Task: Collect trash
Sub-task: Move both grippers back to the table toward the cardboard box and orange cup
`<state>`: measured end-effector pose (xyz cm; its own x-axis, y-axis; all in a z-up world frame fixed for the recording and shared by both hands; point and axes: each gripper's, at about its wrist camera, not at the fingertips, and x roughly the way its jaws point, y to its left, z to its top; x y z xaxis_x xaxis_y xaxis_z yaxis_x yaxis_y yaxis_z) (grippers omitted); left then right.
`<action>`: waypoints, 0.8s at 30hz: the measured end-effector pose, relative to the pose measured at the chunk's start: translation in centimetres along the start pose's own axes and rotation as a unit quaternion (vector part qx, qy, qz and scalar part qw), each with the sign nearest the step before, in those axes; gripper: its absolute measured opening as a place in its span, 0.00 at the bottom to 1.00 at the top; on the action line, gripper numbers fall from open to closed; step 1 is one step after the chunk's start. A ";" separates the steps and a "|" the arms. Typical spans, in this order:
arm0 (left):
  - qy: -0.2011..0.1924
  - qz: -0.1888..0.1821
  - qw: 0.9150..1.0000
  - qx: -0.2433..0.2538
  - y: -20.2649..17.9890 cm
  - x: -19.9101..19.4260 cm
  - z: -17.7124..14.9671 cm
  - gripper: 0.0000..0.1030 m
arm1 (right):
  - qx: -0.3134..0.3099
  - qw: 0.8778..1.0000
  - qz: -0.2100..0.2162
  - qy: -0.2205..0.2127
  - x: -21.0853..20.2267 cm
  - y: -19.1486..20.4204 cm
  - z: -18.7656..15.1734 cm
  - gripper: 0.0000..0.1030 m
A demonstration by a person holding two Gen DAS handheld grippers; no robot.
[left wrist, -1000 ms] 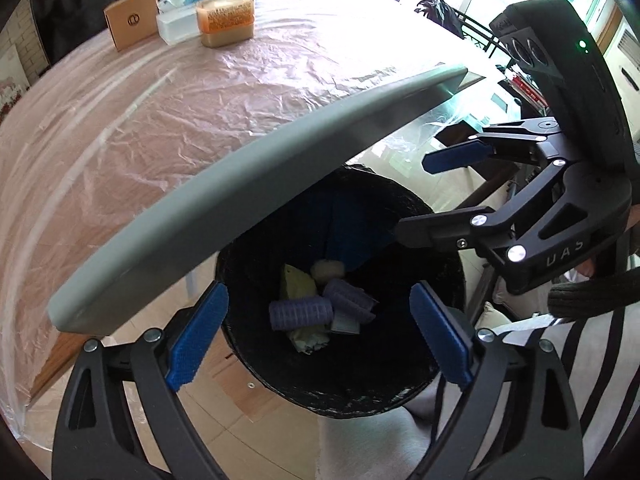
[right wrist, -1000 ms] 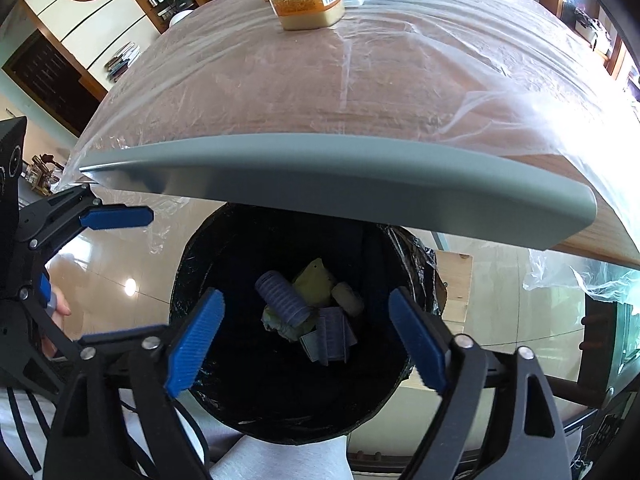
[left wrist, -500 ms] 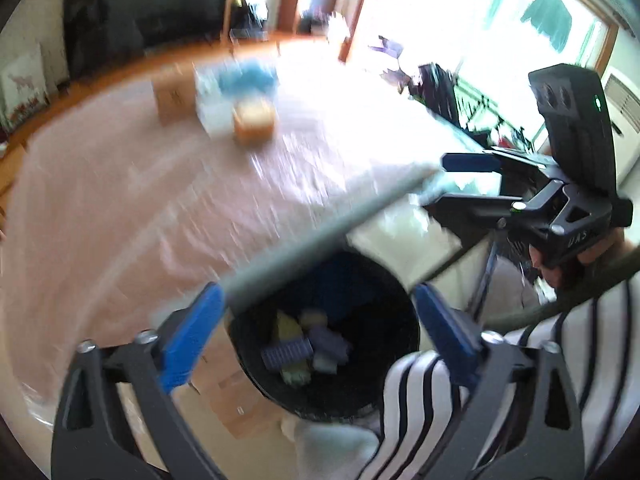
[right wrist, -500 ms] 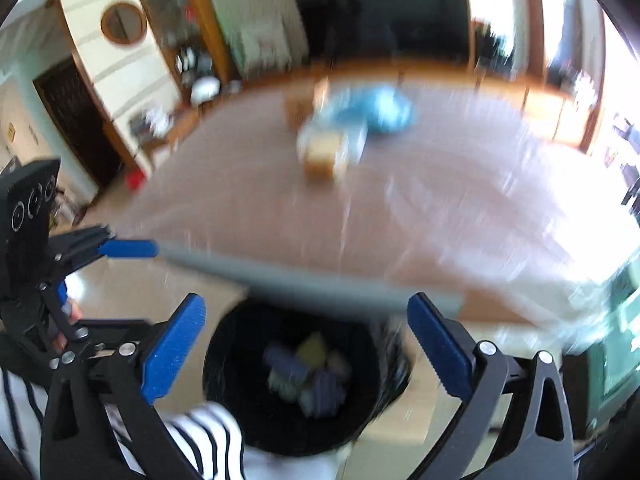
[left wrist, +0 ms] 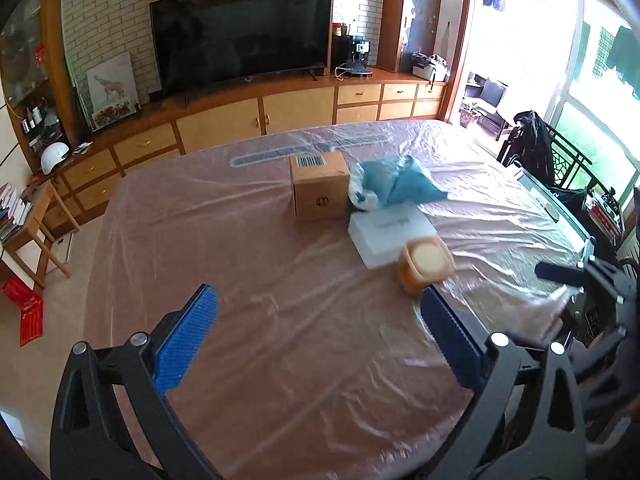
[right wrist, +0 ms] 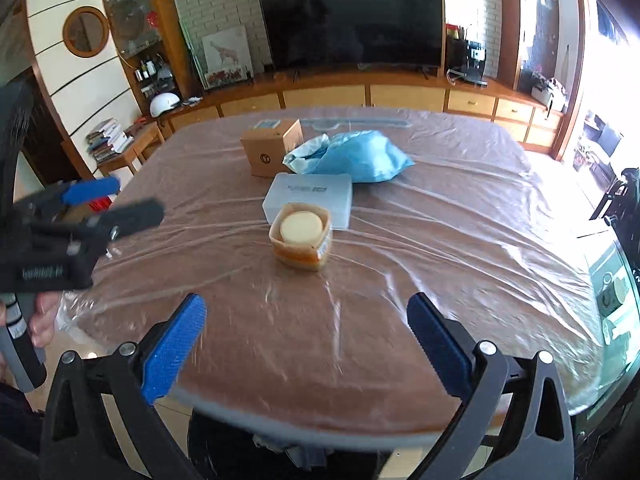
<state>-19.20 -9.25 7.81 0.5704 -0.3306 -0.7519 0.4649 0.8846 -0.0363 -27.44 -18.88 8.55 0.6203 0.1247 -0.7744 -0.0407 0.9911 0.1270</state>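
Note:
My left gripper (left wrist: 320, 332) is open and empty above the near part of the plastic-covered table (left wrist: 248, 264). My right gripper (right wrist: 308, 340) is open and empty over the table's near edge (right wrist: 320, 428). On the table stand an orange lidded tub (left wrist: 425, 265), a white flat box (left wrist: 390, 230), a crumpled blue bag (left wrist: 394, 184) and a cardboard box (left wrist: 318, 186). They also show in the right wrist view: tub (right wrist: 301, 236), white box (right wrist: 310, 196), blue bag (right wrist: 356, 156), cardboard box (right wrist: 272, 150). The black trash bin's rim (right wrist: 224, 444) shows under the table edge. The left gripper also shows in the right wrist view (right wrist: 92, 204).
A TV (left wrist: 240, 36) and wooden cabinets (left wrist: 256, 116) line the far wall. A small wooden side table with books (left wrist: 28, 216) stands at the left. A dark chair (left wrist: 536, 152) stands by the window at the right. The right gripper's body shows in the left wrist view (left wrist: 600, 292).
Both grippers have risen from above the bin, which holds several pieces of trash, to above the tabletop and now look across the table. Both stay open and empty.

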 end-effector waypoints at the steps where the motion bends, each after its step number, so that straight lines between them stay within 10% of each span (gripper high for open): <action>1: 0.006 0.002 1.000 0.000 0.3 1.0 0.9 0.98 | 0.005 1.000 0.000 0.002 0.8 0.2 0.4 0.96; 14: 0.021 0.005 1.000 0.006 0.7 7.7 7.2 0.98 | 0.059 0.997 0.003 0.043 6.6 0.3 2.3 0.76; 24: 0.044 -0.011 0.999 -0.011 1.0 11.5 8.0 0.71 | 0.054 0.997 -0.010 0.049 8.2 1.8 2.3 0.73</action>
<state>-6.74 -14.86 4.42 0.4978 -0.3214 -0.8056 0.4608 0.8849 -0.0683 -20.60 -16.16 3.86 0.5399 0.1144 -0.8339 0.0588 0.9832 0.1730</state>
